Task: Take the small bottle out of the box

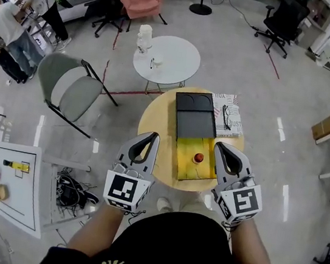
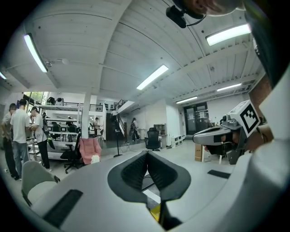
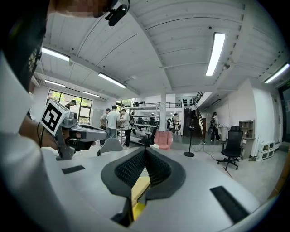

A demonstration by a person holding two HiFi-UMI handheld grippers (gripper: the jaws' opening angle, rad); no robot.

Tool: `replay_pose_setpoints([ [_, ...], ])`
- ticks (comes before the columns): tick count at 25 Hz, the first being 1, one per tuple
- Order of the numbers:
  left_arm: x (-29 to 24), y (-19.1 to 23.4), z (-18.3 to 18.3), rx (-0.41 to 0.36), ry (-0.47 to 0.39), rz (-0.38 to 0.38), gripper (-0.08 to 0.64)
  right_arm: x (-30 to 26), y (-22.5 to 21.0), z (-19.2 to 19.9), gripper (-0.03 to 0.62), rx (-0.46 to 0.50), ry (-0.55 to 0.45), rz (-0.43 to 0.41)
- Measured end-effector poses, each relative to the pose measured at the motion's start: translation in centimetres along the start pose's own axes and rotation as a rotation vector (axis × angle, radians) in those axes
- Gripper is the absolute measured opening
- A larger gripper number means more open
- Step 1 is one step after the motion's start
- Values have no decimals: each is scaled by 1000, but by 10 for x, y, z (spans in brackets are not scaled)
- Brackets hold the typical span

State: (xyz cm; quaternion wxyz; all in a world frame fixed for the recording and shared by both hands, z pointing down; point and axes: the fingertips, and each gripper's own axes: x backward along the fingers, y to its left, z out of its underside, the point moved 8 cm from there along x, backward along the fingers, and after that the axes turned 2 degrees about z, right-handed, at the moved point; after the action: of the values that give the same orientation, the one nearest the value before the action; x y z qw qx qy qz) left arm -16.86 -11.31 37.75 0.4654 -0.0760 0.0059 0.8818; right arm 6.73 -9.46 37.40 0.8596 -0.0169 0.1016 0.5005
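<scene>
A small bottle with a red cap (image 1: 198,158) stands inside an open yellow box (image 1: 184,169) on a round wooden table (image 1: 155,121). The box's black lid (image 1: 195,117) lies open behind it. My left gripper (image 1: 150,136) hovers just left of the box, shut and empty. On the box's right side my right gripper (image 1: 220,146) is also shut with nothing in it. Both point away from me, level with the bottle. In the left gripper view the pads (image 2: 136,171) meet, and in the right gripper view the pads (image 3: 155,168) touch too.
A printed paper with glasses on it (image 1: 228,114) lies at the table's right edge beside the lid. A white round table (image 1: 176,59) stands behind, a grey chair (image 1: 67,86) to the left. A white bench with tools (image 1: 12,188) and cables sits at lower left.
</scene>
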Motion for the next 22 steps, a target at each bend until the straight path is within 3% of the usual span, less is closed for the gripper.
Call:
replay_pose_setpoints([
  [22, -36, -2, 13, 33, 69, -91, 14, -47, -34, 15, 15, 22, 27, -145],
])
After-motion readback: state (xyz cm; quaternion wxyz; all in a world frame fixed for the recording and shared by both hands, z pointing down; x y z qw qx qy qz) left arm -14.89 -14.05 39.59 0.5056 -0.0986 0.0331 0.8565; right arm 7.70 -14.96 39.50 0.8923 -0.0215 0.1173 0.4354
